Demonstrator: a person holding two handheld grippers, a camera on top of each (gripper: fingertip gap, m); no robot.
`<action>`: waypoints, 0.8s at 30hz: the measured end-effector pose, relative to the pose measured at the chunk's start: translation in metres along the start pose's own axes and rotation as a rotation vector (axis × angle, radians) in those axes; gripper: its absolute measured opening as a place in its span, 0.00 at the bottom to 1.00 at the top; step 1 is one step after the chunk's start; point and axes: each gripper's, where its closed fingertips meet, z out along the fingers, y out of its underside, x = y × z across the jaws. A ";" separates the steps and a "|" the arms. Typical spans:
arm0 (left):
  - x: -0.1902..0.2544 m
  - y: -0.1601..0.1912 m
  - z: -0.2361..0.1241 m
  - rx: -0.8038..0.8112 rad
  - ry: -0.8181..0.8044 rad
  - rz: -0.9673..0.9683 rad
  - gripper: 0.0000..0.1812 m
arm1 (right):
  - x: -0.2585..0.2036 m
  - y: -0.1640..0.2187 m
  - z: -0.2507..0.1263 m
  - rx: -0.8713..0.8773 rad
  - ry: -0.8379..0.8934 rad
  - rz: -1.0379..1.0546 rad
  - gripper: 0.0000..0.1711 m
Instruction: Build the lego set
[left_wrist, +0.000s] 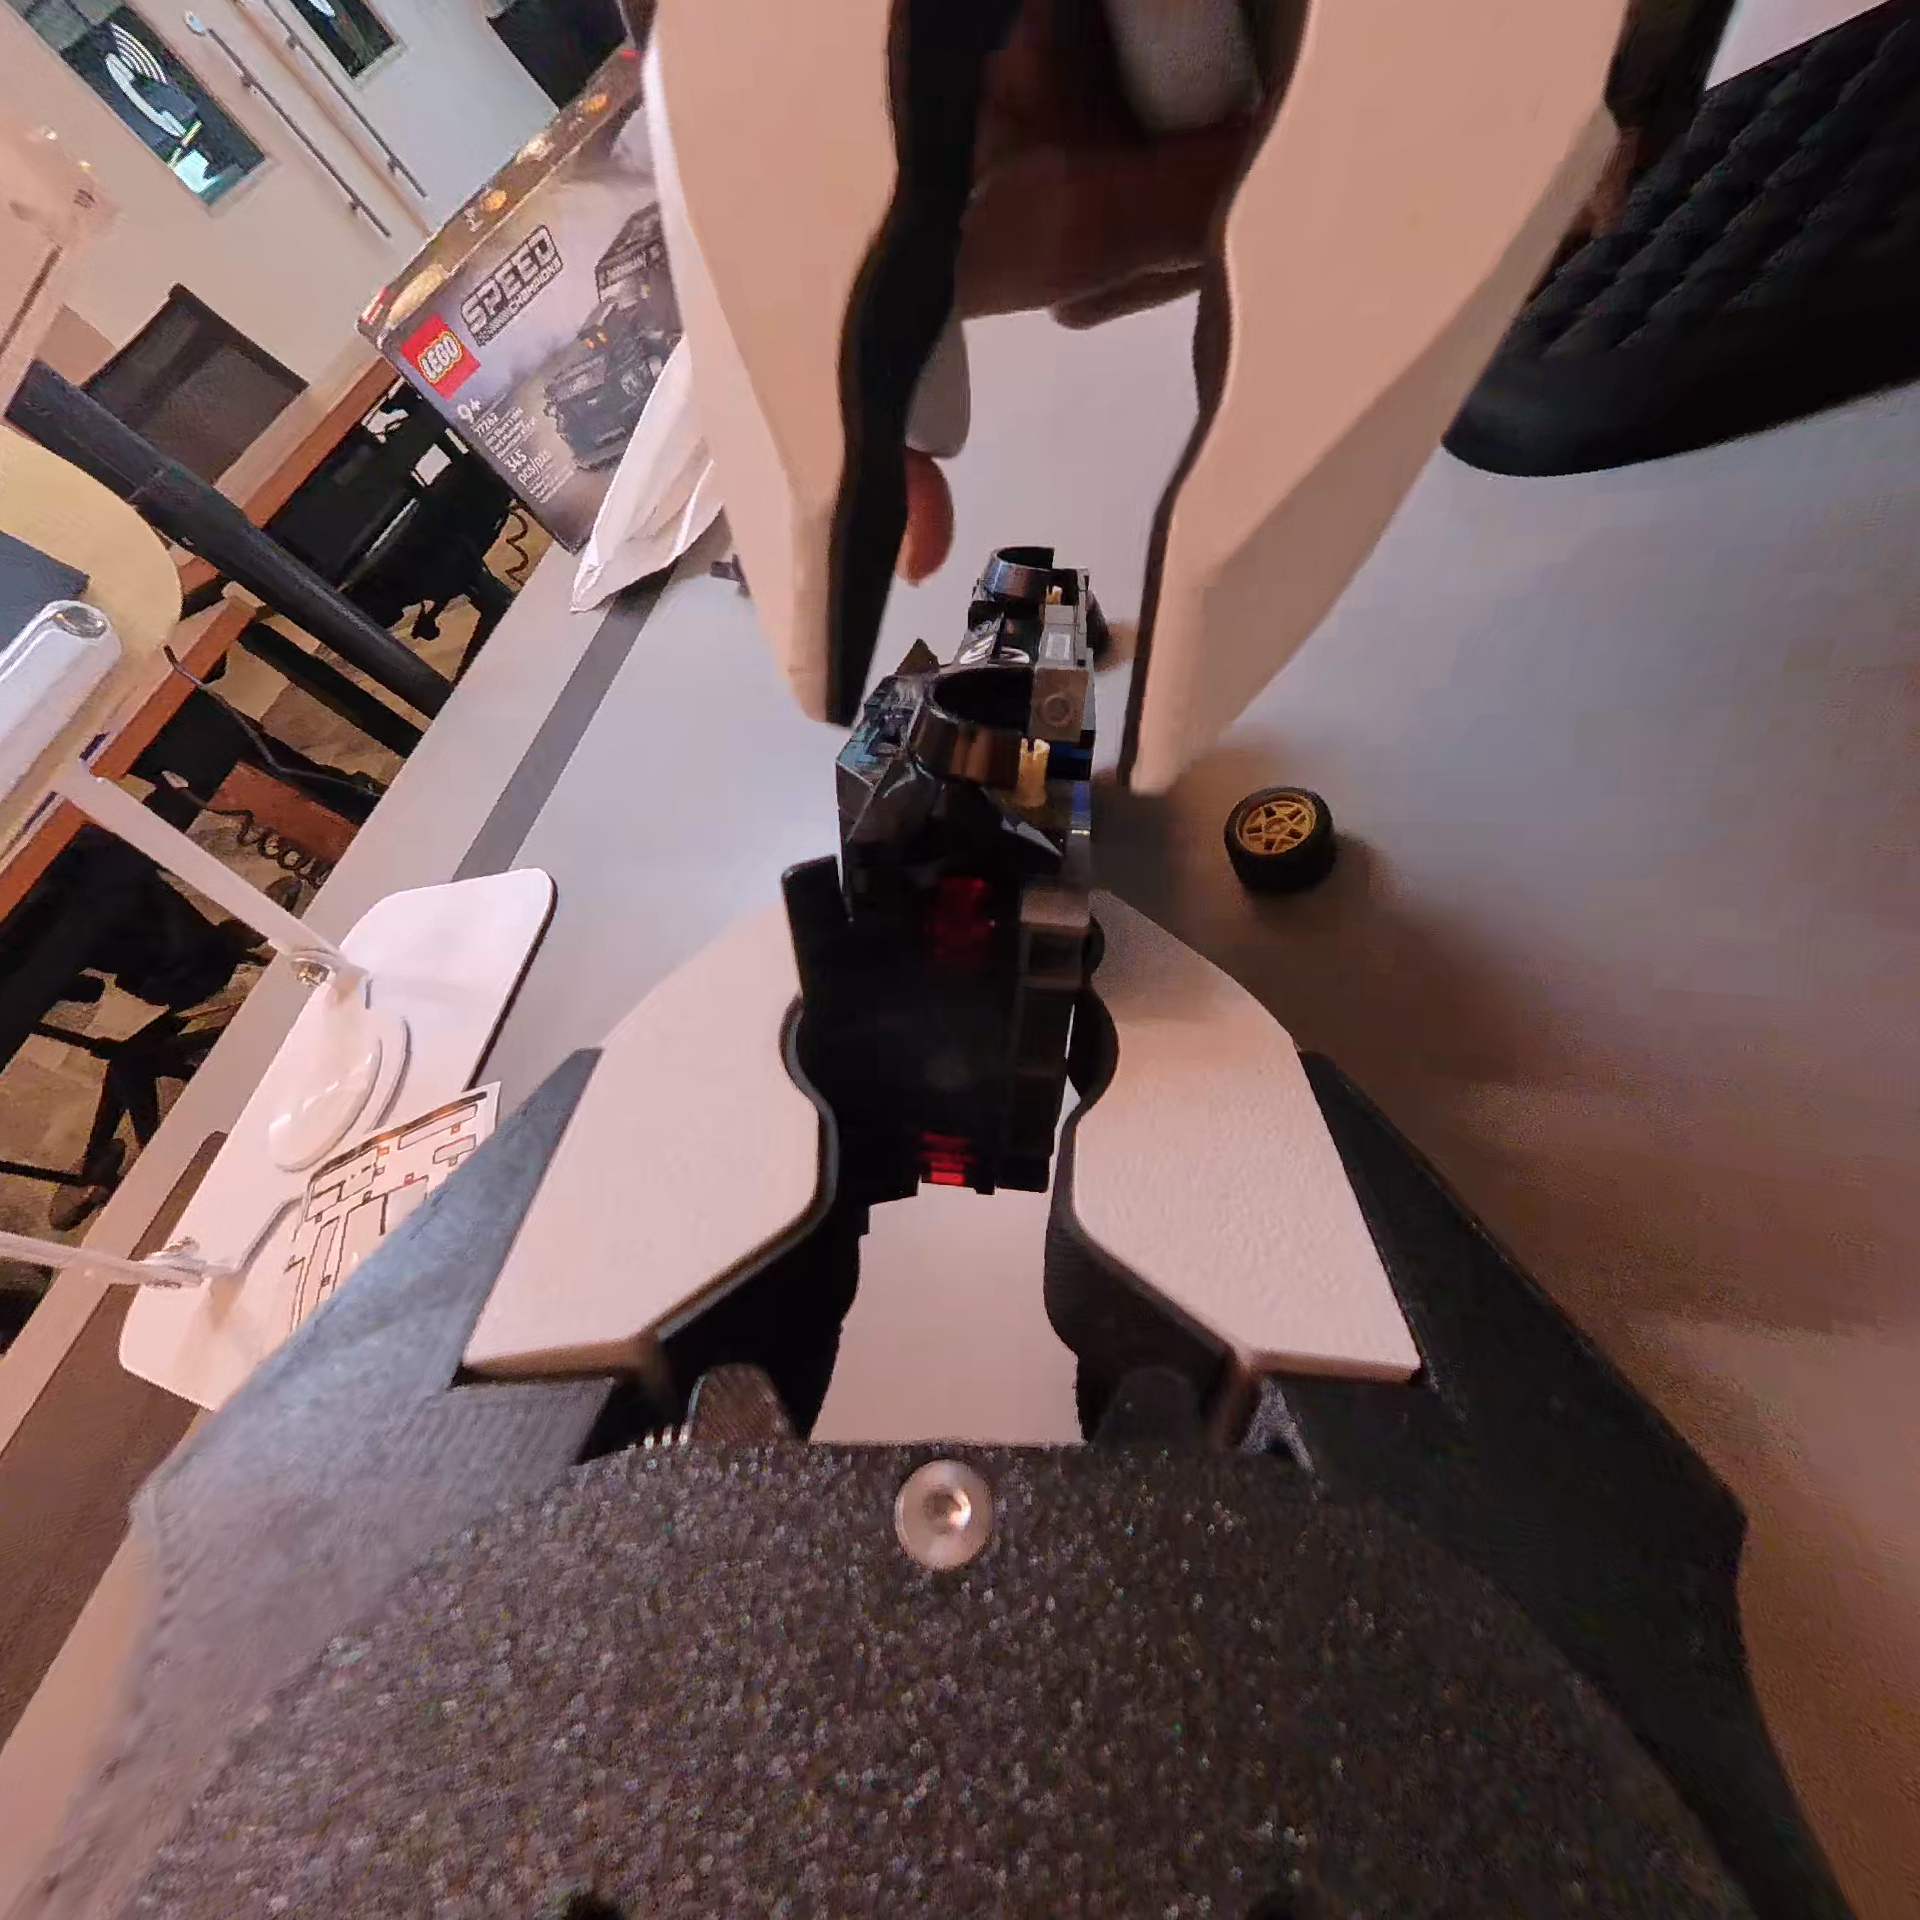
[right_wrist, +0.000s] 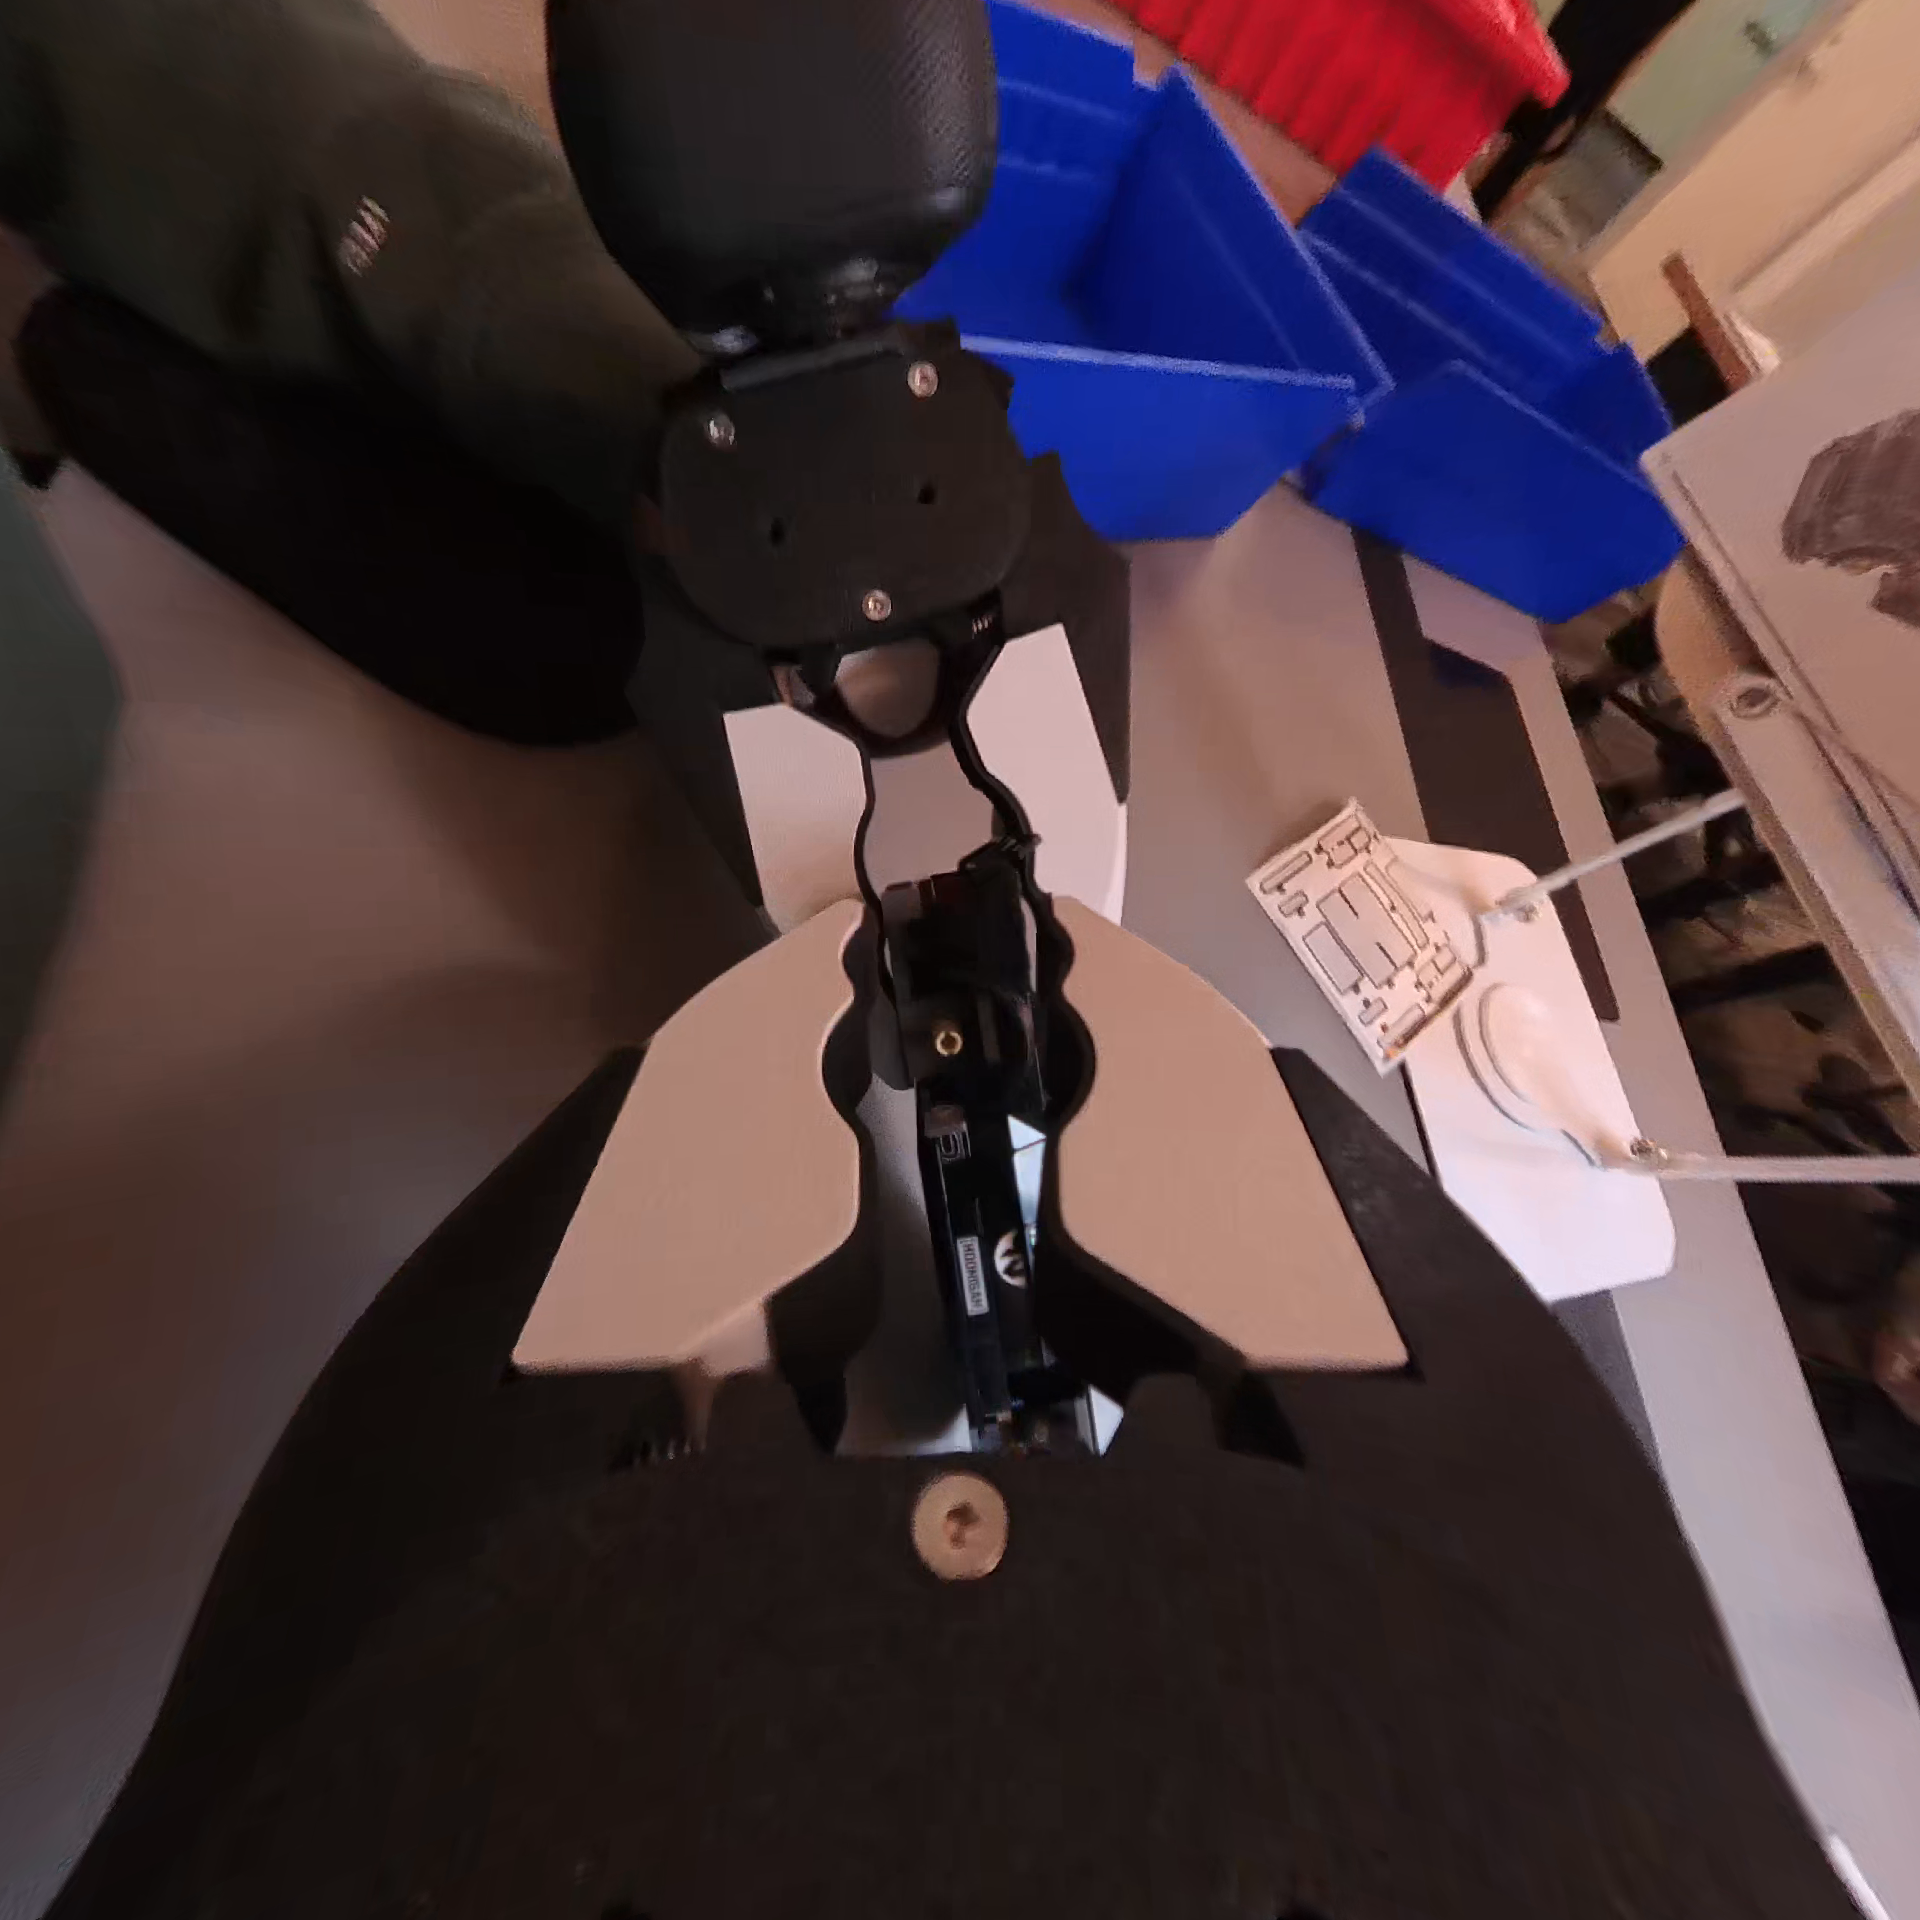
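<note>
A black lego car (left_wrist: 956, 748) is held on its side above the grey table (left_wrist: 1558, 935). Two empty wheel arches with tan axle pins face up. My left gripper (left_wrist: 951, 914) is shut on the car's near end, where red tail pieces show. My right gripper (left_wrist: 982, 743) comes from the far side with its fingers on either side of the car's other end. In the right wrist view the car (right_wrist: 977, 1247) runs between my right gripper's (right_wrist: 961, 914) fingers, which are closed against it. A round black part with a gold centre (right_wrist: 945, 1037) sits there. The left gripper (right_wrist: 956, 873) holds the far end.
A loose wheel with a gold rim (left_wrist: 1280, 836) lies on the table right of the car. A lego box (left_wrist: 520, 343) and white bag (left_wrist: 644, 488) stand far left. A sticker sheet (right_wrist: 1351, 935) leans on a white stand base (right_wrist: 1538, 1122). Blue bins (right_wrist: 1247, 364) stand behind.
</note>
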 end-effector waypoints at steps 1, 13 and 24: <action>0.001 -0.001 0.000 -0.001 0.001 0.002 0.23 | 0.000 0.003 0.002 -0.038 0.012 -0.011 0.17; 0.008 -0.006 -0.003 -0.047 -0.023 0.080 0.23 | -0.008 0.009 0.003 -0.185 -0.111 -0.031 0.12; 0.006 -0.006 -0.004 -0.062 -0.060 0.142 0.23 | 0.009 0.000 -0.012 -0.082 -0.043 0.043 0.12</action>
